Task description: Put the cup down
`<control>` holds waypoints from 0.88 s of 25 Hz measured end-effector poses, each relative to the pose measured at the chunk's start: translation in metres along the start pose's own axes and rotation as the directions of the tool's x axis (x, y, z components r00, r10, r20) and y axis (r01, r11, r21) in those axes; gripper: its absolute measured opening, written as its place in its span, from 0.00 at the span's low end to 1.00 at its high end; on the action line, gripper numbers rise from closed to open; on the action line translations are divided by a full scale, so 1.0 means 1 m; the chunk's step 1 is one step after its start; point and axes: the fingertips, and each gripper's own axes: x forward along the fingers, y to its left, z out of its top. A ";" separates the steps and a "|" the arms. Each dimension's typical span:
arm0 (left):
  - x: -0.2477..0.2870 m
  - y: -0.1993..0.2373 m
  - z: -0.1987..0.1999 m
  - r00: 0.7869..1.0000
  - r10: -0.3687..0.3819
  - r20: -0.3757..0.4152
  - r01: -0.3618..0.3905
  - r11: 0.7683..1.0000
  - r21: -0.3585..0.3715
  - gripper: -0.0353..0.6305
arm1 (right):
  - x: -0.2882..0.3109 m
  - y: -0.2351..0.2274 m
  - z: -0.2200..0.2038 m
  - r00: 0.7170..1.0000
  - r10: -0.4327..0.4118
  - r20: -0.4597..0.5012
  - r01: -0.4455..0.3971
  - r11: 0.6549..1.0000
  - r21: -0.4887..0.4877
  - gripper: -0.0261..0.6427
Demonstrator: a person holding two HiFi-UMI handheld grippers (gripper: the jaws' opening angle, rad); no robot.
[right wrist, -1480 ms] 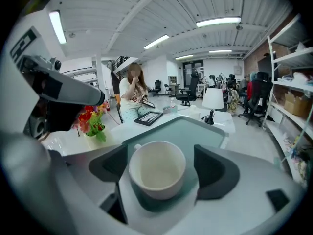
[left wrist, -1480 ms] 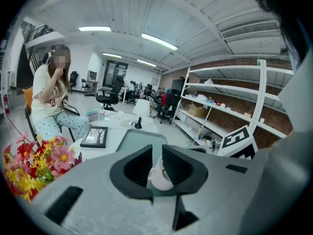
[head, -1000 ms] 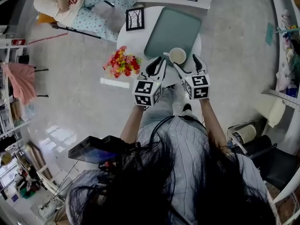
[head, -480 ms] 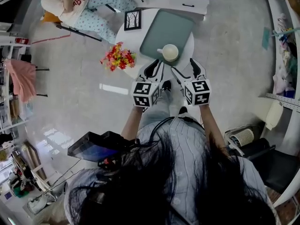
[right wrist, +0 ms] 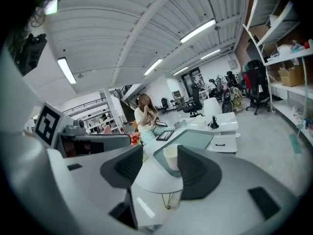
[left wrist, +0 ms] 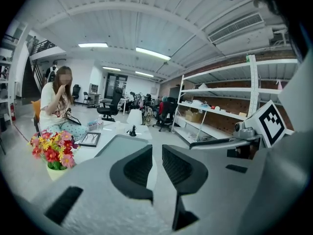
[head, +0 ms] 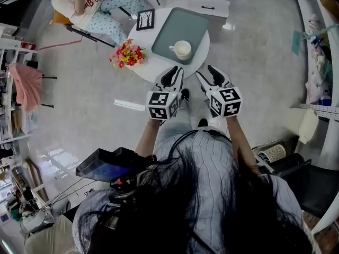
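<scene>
The left gripper and the right gripper are held side by side above the near edge of a small round white table, each in one of the person's hands. The left gripper's jaws are drawn almost together, with only a thin slit between the pads and nothing in it. The right gripper's jaws stand apart and are closing, with nothing gripped between them; its own view shows the cup only in the background, beyond the gap. The cream cup stands upright on a grey-green tray on the table, apart from both grippers, its handle pointing to the left of the head view. A pot of red and yellow flowers stands at the table's left edge, and a small framed picture lies beside the tray. A person sits beyond the table.
</scene>
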 end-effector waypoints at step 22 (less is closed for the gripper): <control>-0.097 -0.055 -0.049 0.992 0.113 -0.047 -0.114 0.993 -0.018 0.16 | -0.061 0.053 -0.045 0.996 0.091 0.010 -0.091 0.993 0.079 0.23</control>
